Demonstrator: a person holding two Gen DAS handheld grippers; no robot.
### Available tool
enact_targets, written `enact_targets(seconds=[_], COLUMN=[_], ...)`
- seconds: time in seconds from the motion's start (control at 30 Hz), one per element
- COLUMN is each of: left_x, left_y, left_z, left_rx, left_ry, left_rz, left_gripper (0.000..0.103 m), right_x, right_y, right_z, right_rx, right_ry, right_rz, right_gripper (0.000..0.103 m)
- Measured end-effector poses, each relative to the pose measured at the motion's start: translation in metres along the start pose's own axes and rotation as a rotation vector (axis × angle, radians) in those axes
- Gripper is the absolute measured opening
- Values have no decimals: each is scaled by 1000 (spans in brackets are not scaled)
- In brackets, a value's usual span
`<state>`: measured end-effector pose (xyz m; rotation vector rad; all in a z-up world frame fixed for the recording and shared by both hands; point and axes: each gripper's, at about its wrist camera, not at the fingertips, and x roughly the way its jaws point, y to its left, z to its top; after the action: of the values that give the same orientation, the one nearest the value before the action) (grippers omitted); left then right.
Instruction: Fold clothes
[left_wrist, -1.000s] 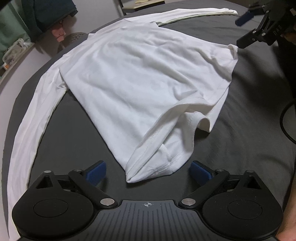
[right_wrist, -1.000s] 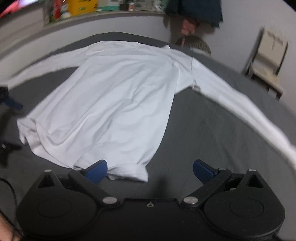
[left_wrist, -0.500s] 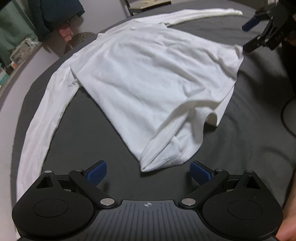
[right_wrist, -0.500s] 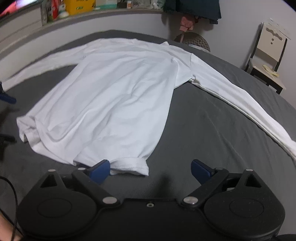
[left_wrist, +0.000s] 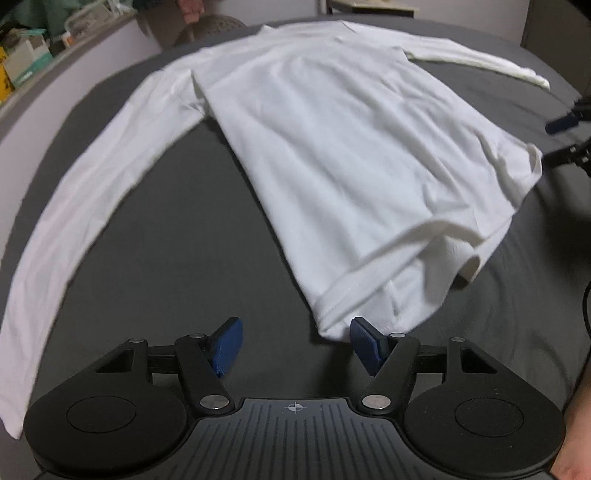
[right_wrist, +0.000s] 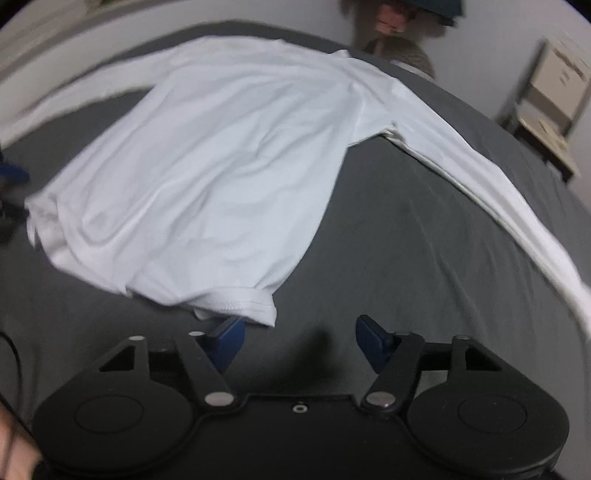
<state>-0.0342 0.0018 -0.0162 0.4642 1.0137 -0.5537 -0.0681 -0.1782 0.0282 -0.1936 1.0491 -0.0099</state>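
Left gripper (left_wrist: 295, 345): jaws part spread, just been closing; nothing pinched; the right pad (left_wrist: 364, 341) sits at the shirt's near hem corner.
Right gripper (right_wrist: 299, 341): jaws part spread, just been closing; nothing pinched; the left pad (right_wrist: 229, 339) lies just under the other hem corner.
Shirt (left_wrist: 351, 147): white, long-sleeved, spread flat on the bed (left_wrist: 177, 240), hem nearest, sleeves stretched out to both sides.
Beyond: chair (right_wrist: 550, 107) past the bed's far edge.

Dim, flat indoor light, perhaps from overhead; both fisheye views motion-blurred, edges strongly curved.
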Motion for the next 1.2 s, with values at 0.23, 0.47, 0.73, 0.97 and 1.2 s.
enact_targets(seconds=[0.23, 0.47, 0.73, 0.97, 1.2], left_x=[9, 12, 5, 7, -1], left_y=[-5, -3, -2, -27, -43], left_z=[3, 2, 4, 11, 21], left_rx=[-7, -60, -125, -22, 89], left_ry=[26, 22, -5, -6, -87], left_rz=[-33, -59, -186, -238, -200], left_gripper=[67, 67, 68, 68, 65], right_x=[5, 1, -36, -6, 10], right_y=[40, 9, -100, -120, -133], right_z=[1, 24, 3, -1, -9], right_rx=[-456, -194, 487, 620, 687], right_ry=[-43, -51, -145, -121, -118], right_rz=[-33, 106, 105, 45, 31], right_gripper=[56, 8, 5, 5, 5])
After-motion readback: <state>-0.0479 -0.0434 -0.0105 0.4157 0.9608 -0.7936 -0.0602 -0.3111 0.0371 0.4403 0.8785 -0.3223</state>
